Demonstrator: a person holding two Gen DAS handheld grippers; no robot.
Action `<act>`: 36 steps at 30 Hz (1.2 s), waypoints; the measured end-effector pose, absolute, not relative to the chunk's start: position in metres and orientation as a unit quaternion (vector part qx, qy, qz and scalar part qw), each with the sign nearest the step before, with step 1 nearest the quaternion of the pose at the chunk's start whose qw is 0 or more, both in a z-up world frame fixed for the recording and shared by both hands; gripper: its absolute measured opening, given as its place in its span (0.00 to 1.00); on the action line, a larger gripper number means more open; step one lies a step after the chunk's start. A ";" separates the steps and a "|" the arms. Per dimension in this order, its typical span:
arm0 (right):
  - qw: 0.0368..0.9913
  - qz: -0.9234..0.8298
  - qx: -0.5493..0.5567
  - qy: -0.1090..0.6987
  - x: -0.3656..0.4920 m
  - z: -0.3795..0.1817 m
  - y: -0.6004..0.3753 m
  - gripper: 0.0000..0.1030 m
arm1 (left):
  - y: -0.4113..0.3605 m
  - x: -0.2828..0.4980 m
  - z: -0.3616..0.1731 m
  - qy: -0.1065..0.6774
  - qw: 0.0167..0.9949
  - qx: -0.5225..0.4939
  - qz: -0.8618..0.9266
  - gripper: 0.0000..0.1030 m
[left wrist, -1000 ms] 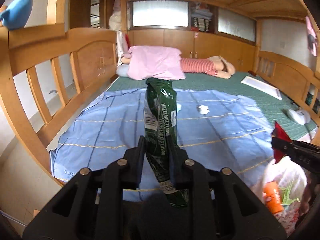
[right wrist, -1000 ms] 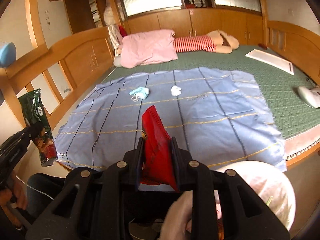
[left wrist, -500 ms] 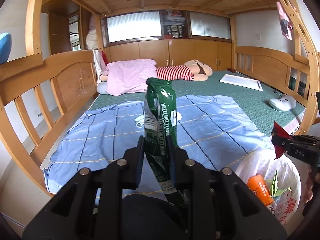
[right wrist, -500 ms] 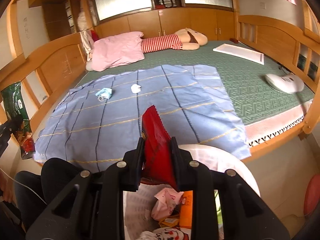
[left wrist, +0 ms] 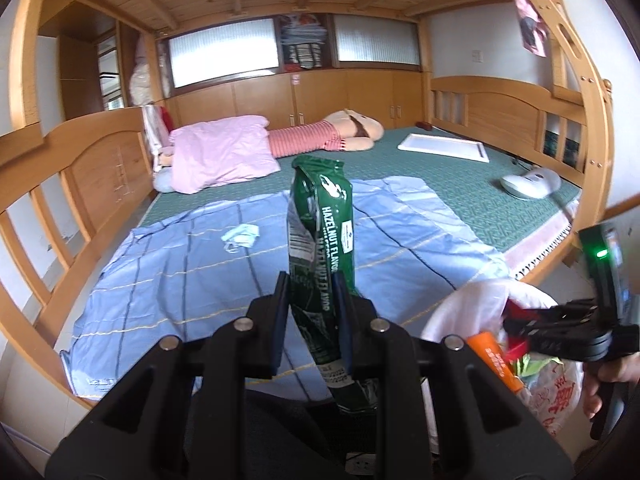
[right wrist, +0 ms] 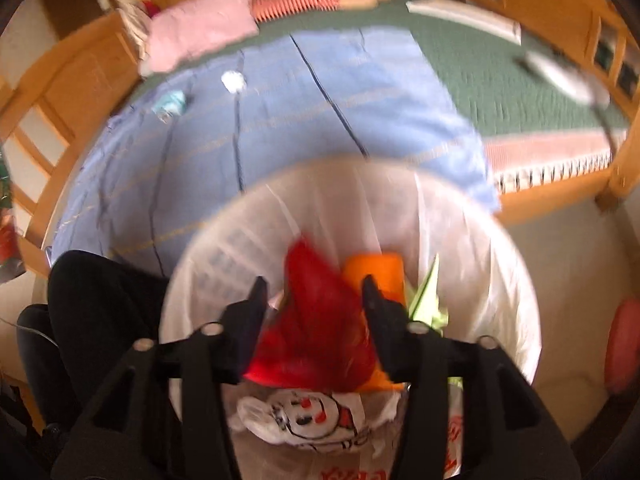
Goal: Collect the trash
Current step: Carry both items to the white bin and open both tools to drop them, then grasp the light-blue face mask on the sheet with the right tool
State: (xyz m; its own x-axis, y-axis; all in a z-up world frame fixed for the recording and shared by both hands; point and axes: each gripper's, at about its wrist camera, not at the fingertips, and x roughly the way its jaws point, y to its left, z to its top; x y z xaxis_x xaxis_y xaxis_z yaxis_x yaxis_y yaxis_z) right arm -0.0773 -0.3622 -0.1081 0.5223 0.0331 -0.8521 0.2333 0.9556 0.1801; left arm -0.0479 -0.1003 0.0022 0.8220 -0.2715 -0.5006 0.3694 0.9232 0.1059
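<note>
one green wrapper (left wrist: 322, 240) pinched, one red wrapper (right wrist: 316, 320) between spread jaws, one bin (right wrist: 516, 280)

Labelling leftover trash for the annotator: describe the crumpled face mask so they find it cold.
Start at the blue striped sheet spread over the green mattress. On its far left part, short of the pink pillow, lies the face mask: pale blue, crumpled, with loose ear loops. The nearby white paper wad is rounder and whiter.
</note>
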 end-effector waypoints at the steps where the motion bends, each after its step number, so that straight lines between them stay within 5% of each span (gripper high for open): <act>1: 0.854 -0.061 0.145 0.495 -0.077 -0.112 -0.365 0.57 | -0.105 -0.049 0.000 0.249 0.947 0.101 -0.177 0.22; 12: 0.863 -0.150 0.274 0.397 -0.112 -0.086 -0.448 0.61 | -0.164 -0.034 -0.056 0.351 0.833 0.082 -0.420 0.23; 13: 0.865 -0.160 0.273 0.390 -0.118 -0.085 -0.449 0.62 | -0.171 -0.034 -0.063 0.363 0.817 0.077 -0.441 0.28; 16: 0.865 -0.171 0.272 0.385 -0.125 -0.088 -0.443 0.62 | -0.189 -0.029 -0.089 0.413 0.768 0.058 -0.485 0.79; 17: 0.865 -0.172 0.272 0.385 -0.124 -0.091 -0.439 0.62 | -0.191 -0.027 -0.093 0.421 0.763 0.053 -0.487 0.82; 26: 0.872 -0.141 0.236 0.405 -0.047 -0.069 -0.406 0.62 | -0.065 0.072 -0.071 0.381 0.877 -0.026 -0.291 0.87; 36: 0.879 0.055 0.179 0.439 0.180 -0.052 -0.263 0.62 | 0.113 0.198 -0.115 0.404 0.911 -0.081 -0.015 0.87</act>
State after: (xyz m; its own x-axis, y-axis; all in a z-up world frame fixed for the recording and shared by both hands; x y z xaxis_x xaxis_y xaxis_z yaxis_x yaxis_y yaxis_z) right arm 0.1796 -0.2629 -0.0519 0.6091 0.2546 -0.7511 0.0598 0.9296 0.3636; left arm 0.1981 0.1134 -0.1154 0.6738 -0.0918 -0.7332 -0.0385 0.9866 -0.1588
